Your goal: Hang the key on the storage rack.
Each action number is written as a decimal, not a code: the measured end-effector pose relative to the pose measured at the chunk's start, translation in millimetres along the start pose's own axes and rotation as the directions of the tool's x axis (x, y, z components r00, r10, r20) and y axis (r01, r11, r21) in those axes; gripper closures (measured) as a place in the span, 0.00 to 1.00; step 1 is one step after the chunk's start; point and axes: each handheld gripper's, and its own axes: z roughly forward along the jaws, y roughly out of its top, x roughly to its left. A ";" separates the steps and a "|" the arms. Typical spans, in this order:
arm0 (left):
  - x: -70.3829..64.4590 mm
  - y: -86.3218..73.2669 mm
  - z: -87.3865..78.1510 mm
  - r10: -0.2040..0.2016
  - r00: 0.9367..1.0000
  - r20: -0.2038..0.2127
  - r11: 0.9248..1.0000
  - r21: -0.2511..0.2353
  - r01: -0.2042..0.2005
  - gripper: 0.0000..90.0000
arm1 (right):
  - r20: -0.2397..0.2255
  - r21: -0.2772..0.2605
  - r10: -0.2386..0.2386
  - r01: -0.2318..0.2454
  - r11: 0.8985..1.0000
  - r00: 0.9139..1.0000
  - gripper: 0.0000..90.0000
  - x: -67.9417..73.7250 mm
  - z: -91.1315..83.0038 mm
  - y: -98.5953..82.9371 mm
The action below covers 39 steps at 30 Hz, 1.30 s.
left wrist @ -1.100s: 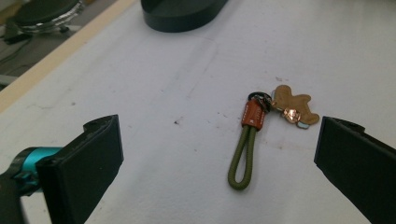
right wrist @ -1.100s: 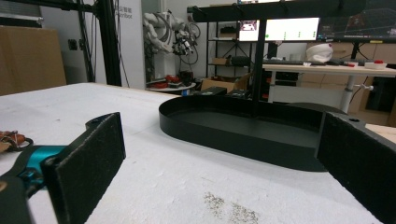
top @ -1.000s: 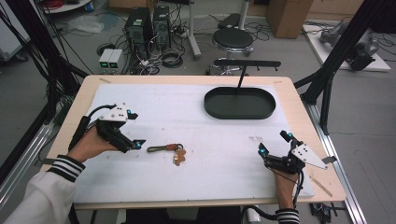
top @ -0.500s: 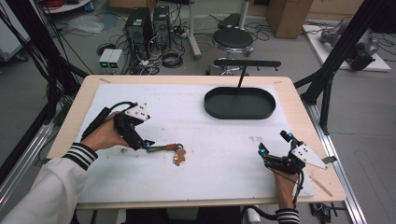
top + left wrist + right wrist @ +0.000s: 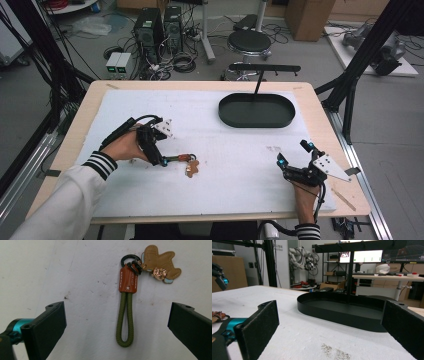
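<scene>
A keychain (image 5: pixel 126 315) lies flat on the white mat: an olive cord loop, an orange leather tab, a black ring and a tan leather charm (image 5: pixel 161 263). In the high view the keychain (image 5: pixel 185 160) sits left of centre. My left gripper (image 5: pixel 161 161) points down over the cord end, open, its jaws standing wide on either side of the loop (image 5: pixel 116 322) without touching it. My right gripper (image 5: pixel 294 157) rests at the mat's front right, open with nothing between its jaws (image 5: pixel 329 325).
A black oval tray (image 5: pixel 256 111) with an upright post and crossbar stands at the back right of the mat; in the right gripper view the tray (image 5: pixel 342 312) is straight ahead. The white mat (image 5: pixel 220 150) covers most of the wooden table.
My left gripper has moved right, toward the keychain, and tipped downward until its jaws straddle the cord loop. The right gripper has stayed put.
</scene>
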 end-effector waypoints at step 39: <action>-2.7 8.0 29.3 0.020 0.998 0.060 0.974 0.226 -0.033 0.50 | -0.001 0.002 0.006 -0.006 1.000 1.000 0.01 0.1 -0.3 0.0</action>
